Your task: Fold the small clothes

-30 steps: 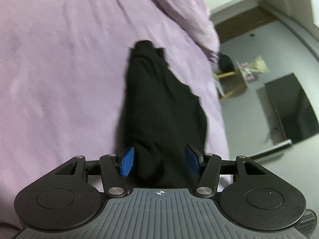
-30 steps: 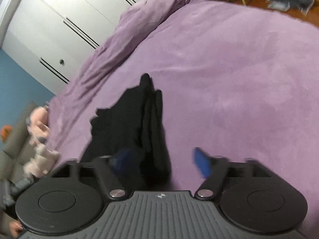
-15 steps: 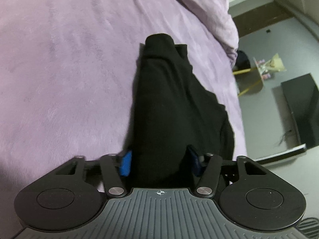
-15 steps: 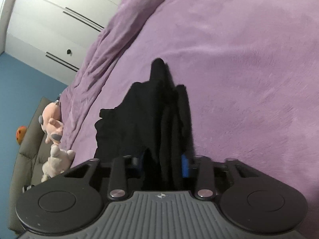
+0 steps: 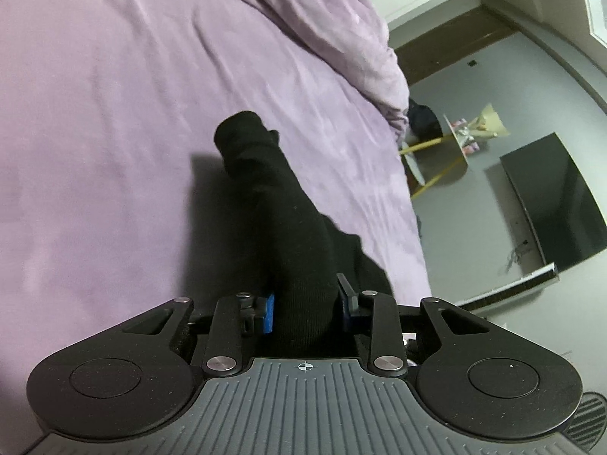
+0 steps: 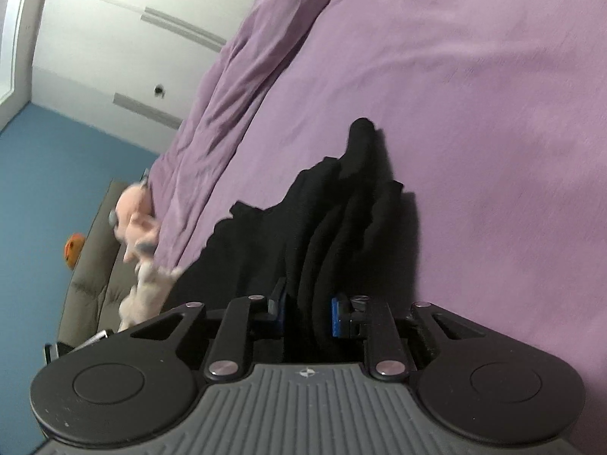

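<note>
Black garment (image 5: 280, 204) on purple bed (image 5: 114, 113), long axis running away from both cameras, narrow end farthest. Left tongs (image 5: 305, 309) closing, pads pressing bunched near end. Right tongs (image 6: 308, 313) closing, pinching gathered folds (image 6: 322, 235).

Purple bedspread (image 5: 114, 113) fills the area ahead of the jaws. Right of them: grey floor (image 5: 493, 87), dark screen (image 5: 554, 204). Left: white wardrobe doors (image 6: 106, 45) (long handles), blue wall (image 6: 45, 174).
</note>
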The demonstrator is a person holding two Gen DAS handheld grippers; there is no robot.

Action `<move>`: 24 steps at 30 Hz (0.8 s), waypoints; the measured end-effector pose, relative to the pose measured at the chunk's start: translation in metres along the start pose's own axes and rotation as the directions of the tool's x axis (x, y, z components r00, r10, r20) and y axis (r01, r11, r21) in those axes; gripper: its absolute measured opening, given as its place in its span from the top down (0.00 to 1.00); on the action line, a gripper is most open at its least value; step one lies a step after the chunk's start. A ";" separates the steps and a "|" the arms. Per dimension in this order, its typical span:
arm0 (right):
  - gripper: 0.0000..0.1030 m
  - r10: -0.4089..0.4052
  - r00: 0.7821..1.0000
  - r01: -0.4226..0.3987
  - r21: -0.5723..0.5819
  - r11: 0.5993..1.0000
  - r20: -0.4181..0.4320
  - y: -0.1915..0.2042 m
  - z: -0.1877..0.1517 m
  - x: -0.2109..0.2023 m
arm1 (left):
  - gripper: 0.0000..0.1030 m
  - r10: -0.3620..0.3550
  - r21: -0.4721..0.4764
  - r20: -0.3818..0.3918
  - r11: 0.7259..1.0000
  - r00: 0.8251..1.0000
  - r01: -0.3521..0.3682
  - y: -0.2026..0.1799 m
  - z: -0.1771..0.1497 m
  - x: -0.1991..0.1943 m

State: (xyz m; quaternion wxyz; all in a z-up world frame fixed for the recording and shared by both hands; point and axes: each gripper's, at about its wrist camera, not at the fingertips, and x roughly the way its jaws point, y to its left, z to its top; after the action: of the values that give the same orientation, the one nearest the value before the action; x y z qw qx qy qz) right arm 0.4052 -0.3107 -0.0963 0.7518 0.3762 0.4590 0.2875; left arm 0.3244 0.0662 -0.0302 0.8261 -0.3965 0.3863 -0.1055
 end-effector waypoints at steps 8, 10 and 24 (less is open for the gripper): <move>0.78 -0.053 0.969 0.027 -0.110 0.994 -0.241 0.032 -0.085 0.013 | 0.66 0.129 0.031 -0.067 0.991 0.989 -0.128 0.036 -0.049 -0.085; 0.71 -0.119 0.970 0.074 -0.207 0.976 -0.213 0.045 -0.095 0.006 | 0.63 0.186 0.025 -0.079 0.982 0.979 -0.185 0.047 -0.059 -0.092; 0.56 -0.348 0.923 0.378 -0.567 0.732 0.166 0.139 -0.121 0.078 | 0.50 0.498 0.244 0.267 0.793 0.825 -0.557 0.020 -0.054 -0.029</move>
State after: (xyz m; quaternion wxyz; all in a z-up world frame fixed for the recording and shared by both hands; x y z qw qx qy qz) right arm 0.3158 -0.1373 -0.0535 0.8832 0.0346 0.3929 0.2536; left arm 0.2630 0.0619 -0.0496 0.9071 -0.1450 0.3800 0.1084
